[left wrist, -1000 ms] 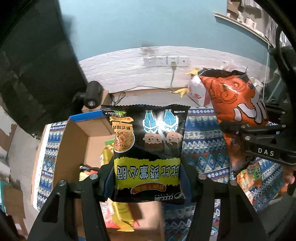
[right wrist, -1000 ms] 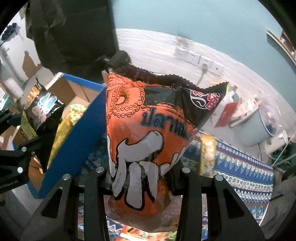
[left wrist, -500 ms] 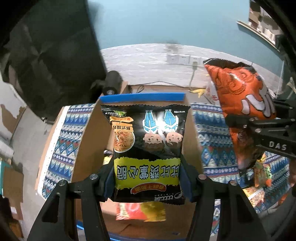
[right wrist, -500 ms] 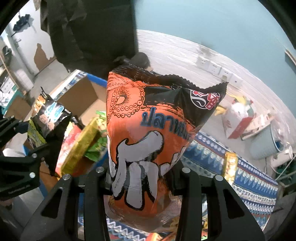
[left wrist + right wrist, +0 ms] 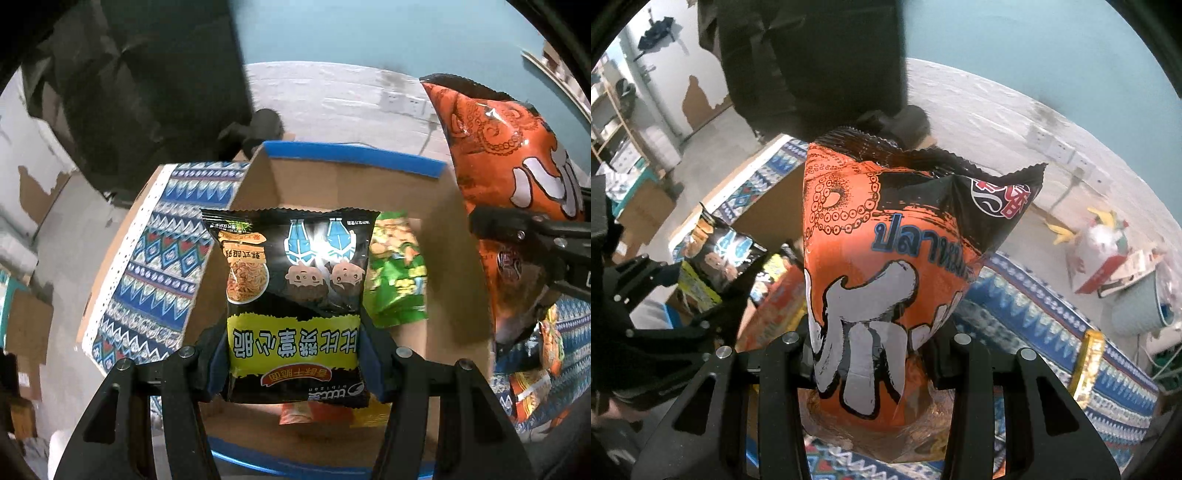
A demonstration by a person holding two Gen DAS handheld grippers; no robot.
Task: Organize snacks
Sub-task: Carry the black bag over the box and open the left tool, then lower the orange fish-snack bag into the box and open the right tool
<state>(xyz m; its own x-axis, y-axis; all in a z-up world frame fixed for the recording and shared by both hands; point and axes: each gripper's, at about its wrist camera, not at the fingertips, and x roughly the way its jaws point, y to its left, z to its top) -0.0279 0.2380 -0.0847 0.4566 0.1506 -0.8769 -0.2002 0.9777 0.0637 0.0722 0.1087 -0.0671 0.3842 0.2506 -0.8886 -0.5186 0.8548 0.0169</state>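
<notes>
- While both bags hang in the air, the cardboard box (image 5: 436,206) is the largest thing in sight: open-topped, blue tape along its rim, standing on a bench under a blue patterned cloth (image 5: 162,258).
- The left wrist view looks down into the box, where a green snack bag (image 5: 397,273) lies on the floor of it and an orange and a yellow packet peep out lower down; the right wrist view shows little of the box's inside.
- The orange squid-print bag (image 5: 886,266) stands with its long axis along the fingers, its crimped black top edge pointing away from the camera; the right tongs (image 5: 871,354) are clenched on its lower part.
- Only the right wrist view shows the far end of the bench, with a gold-wrapped packet (image 5: 1087,365) lying on the cloth and a pale bin beyond.
- The black noodle-snack bag (image 5: 295,302) is held above the box opening, long axis along the fingers, its print upside down to the camera; the left tongs (image 5: 295,354) grasp its lower part by both side edges.
</notes>
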